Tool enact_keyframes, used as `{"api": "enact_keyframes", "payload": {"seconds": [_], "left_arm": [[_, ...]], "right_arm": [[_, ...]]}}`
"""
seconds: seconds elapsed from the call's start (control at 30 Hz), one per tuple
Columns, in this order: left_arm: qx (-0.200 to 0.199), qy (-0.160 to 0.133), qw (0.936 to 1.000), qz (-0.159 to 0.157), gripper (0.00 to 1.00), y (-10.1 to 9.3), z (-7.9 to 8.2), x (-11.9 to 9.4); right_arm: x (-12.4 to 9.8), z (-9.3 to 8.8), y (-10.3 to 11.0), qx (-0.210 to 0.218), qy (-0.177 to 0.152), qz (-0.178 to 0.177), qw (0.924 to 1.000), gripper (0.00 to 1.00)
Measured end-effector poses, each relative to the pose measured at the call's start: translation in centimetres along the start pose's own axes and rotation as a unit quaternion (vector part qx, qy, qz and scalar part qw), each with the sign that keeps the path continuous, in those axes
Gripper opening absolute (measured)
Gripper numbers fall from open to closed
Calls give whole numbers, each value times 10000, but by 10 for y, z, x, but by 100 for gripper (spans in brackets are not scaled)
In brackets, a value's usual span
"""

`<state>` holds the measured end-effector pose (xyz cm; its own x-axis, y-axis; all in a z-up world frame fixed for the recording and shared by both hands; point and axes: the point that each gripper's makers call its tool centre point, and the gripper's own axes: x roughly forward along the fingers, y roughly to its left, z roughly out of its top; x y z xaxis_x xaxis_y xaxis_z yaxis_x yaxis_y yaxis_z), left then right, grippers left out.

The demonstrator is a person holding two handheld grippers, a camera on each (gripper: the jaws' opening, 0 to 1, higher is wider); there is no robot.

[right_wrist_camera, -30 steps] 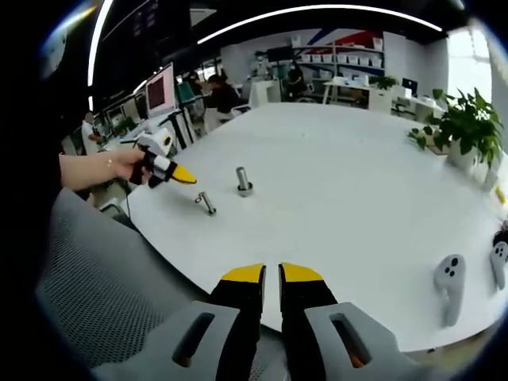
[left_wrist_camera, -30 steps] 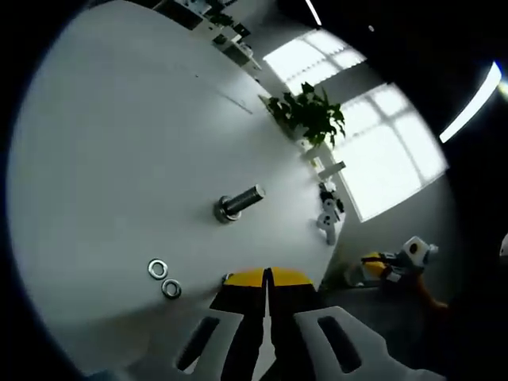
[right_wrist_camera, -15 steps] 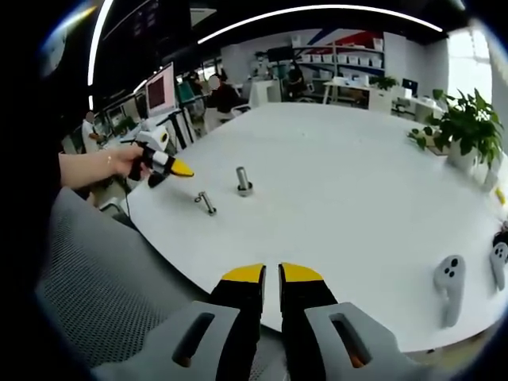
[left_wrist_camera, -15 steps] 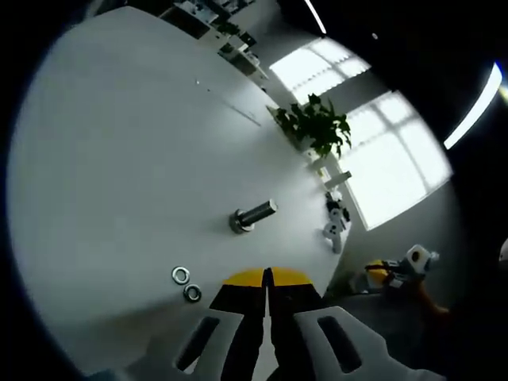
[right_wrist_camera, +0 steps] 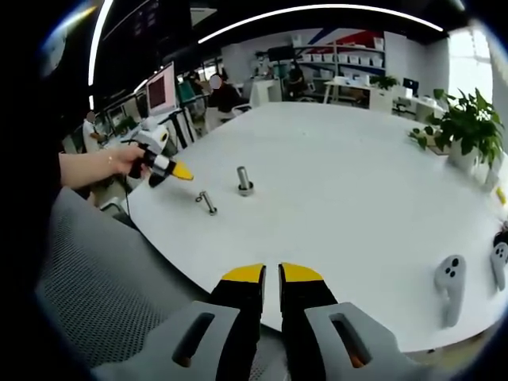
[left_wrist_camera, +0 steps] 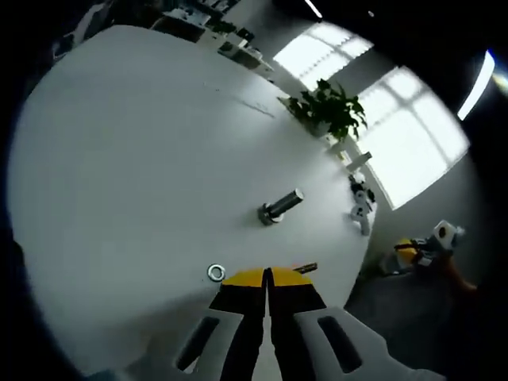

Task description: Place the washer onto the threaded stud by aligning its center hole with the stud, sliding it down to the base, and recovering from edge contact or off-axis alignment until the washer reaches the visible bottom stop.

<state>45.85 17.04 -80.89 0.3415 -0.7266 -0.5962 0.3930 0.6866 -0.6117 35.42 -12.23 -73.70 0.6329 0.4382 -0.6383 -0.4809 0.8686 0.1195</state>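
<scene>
Closing in on the washers: since a second ago the left gripper view has swung so the loose washer (left_wrist_camera: 216, 273) sits just beside the left gripper (left_wrist_camera: 267, 277) tips, where before two washers lay well off to the side; now one is visible, the other probably hidden behind the jaws. The threaded stud (left_wrist_camera: 281, 206) stands farther out on the white table (left_wrist_camera: 119, 159), bare, so nothing is placed yet. That means the pick comes first. Left jaws are pressed together, nothing between them; they need to open before any grasp. In the right gripper view the right gripper (right_wrist_camera: 270, 275) hangs back at the table edge, unmoved, jaws nearly together with a thin gap, holding nothing. The left gripper (right_wrist_camera: 181, 171) appears there beside the stud (right_wrist_camera: 243, 181).
</scene>
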Motion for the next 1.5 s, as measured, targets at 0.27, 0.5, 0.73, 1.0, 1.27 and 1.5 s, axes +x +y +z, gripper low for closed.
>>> {"api": "enact_keyframes", "payload": {"seconds": [0.27,0.5,0.73,1.0,1.27,1.5], "left_arm": [[1759,772,9770,922,0,28,-13,-1],[2531,1207,9533,1120,5,32,-21,7],[2880,1399,9408,1114,5,29,-23,15],[3122,1605,9292,1159,5,32,-24,24],[3246,1770,9220,1152,5,32,-27,30],[3261,1877,9203,1074,4,30,-31,34]], "right_arm": [[0,0,0,3,-12,1,10000,9],[0,0,-1,10,-26,-1,10000,9],[-1,0,-2,21,-36,-10,10000,9],[-1,0,-2,28,-32,-14,10000,9],[-1,0,-2,39,-32,-12,10000,9],[-1,0,-2,53,-39,-17,10000,9]]}}
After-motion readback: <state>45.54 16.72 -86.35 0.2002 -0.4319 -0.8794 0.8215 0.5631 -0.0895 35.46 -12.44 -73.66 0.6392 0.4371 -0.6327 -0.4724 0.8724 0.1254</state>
